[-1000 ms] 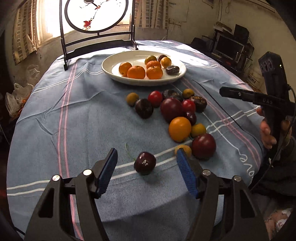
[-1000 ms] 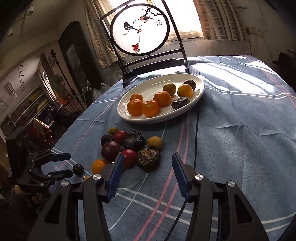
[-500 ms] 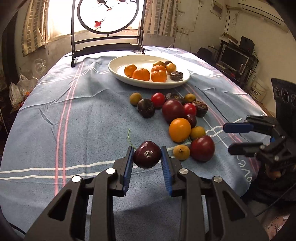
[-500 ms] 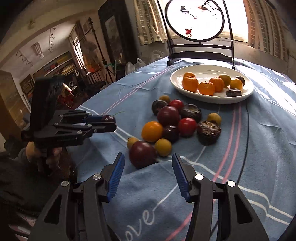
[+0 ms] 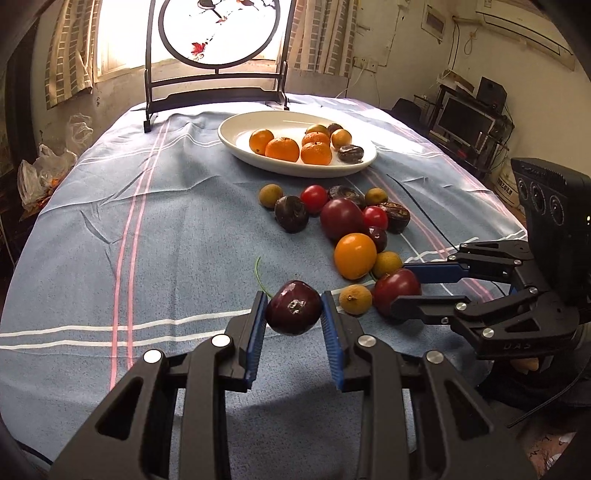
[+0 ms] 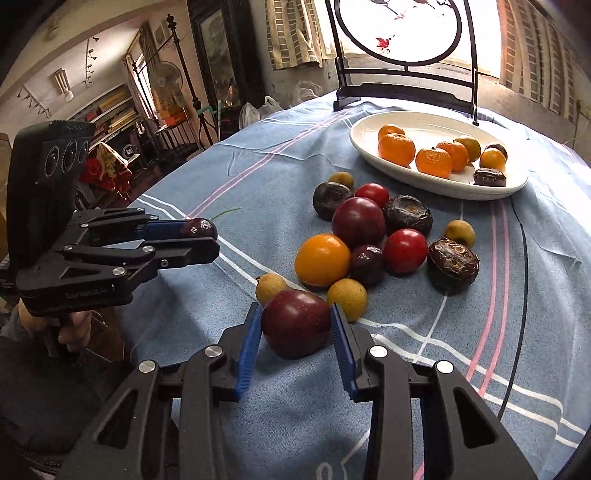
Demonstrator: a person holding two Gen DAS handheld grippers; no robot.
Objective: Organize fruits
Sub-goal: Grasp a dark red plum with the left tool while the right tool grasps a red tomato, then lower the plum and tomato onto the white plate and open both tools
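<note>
My left gripper (image 5: 294,314) is shut on a small dark cherry (image 5: 293,313) with a green stem and holds it just above the blue cloth; it also shows in the right wrist view (image 6: 198,228). My right gripper (image 6: 296,325) is closed on a dark red plum (image 6: 296,323) that rests on the cloth; the plum also shows in the left wrist view (image 5: 397,290). A pile of loose fruit (image 6: 364,236) lies beyond it. A white plate (image 5: 236,129) with several oranges and other fruit sits farther back.
A dark wooden stand with a round painted screen (image 5: 218,33) stands at the table's far end. A black cable (image 6: 522,258) runs across the cloth on the right. The table's near edge lies close below both grippers.
My left gripper closed on the cherry and lifted it slightly. My right gripper swung from the pile's far side to the front plum and closed around it.
</note>
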